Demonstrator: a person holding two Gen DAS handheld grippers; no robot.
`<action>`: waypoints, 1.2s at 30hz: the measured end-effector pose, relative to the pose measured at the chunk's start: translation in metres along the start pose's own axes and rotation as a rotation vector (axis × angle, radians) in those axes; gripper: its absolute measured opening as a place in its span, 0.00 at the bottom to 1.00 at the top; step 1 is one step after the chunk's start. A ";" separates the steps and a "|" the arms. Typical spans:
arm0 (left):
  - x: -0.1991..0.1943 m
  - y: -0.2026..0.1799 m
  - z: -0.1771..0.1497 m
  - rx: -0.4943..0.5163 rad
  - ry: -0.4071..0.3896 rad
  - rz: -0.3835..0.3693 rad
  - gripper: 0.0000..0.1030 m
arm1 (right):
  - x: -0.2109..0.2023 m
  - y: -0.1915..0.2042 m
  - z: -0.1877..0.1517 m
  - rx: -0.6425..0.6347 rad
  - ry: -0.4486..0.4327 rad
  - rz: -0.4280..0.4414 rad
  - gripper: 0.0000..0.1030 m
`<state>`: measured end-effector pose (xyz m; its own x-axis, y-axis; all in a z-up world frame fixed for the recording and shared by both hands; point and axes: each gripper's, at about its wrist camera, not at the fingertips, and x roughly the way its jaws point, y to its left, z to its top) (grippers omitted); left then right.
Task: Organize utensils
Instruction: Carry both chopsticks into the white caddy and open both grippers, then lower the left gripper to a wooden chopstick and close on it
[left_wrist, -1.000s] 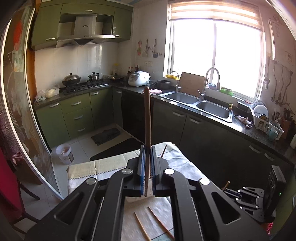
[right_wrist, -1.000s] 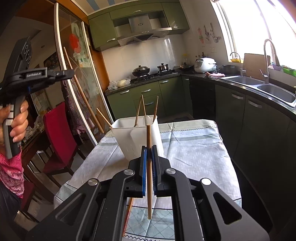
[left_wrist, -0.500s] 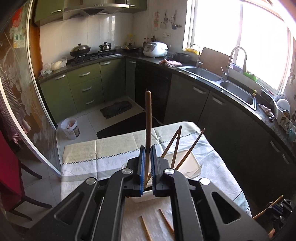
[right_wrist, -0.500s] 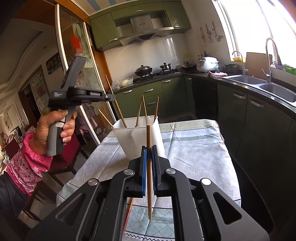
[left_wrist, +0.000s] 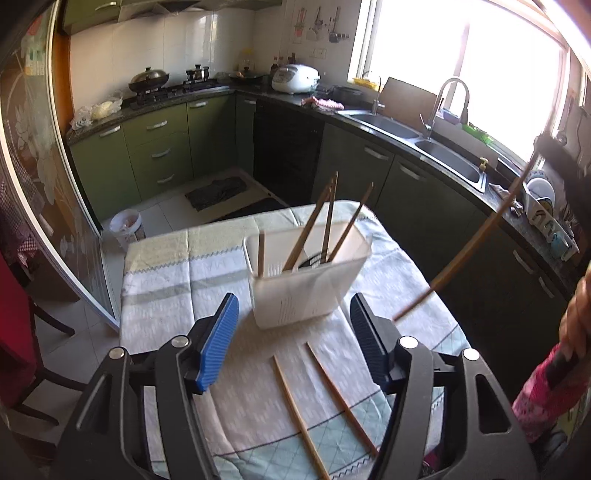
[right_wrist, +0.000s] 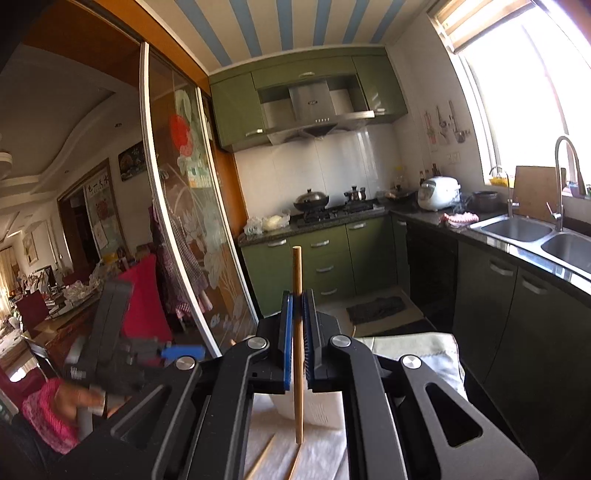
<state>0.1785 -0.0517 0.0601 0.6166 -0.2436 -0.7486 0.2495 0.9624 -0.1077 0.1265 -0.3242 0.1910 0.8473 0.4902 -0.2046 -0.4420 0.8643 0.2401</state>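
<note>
Left wrist view: chopstick holder (left_wrist: 308, 275) on table (left_wrist: 166, 280), centre, four chopsticks (left_wrist: 328, 225) standing in it. Two loose chopsticks (left_wrist: 321, 398) on cloth at 6 o'clock of holder. Held chopstick (left_wrist: 472, 243) at 3 o'clock. Sink (left_wrist: 417, 138) at 1 o'clock, behind.
</note>
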 end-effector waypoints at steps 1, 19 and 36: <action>0.005 0.002 -0.011 -0.005 0.033 0.000 0.59 | 0.006 0.001 0.010 0.002 -0.017 -0.004 0.06; 0.113 0.015 -0.105 -0.031 0.395 0.034 0.59 | 0.167 -0.036 -0.027 0.041 0.191 -0.129 0.09; 0.161 0.009 -0.103 -0.140 0.473 0.109 0.42 | -0.002 -0.051 -0.073 0.030 0.098 -0.102 0.35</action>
<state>0.2030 -0.0696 -0.1290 0.2198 -0.0904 -0.9713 0.0802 0.9940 -0.0744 0.1258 -0.3615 0.1097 0.8541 0.4098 -0.3203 -0.3447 0.9072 0.2414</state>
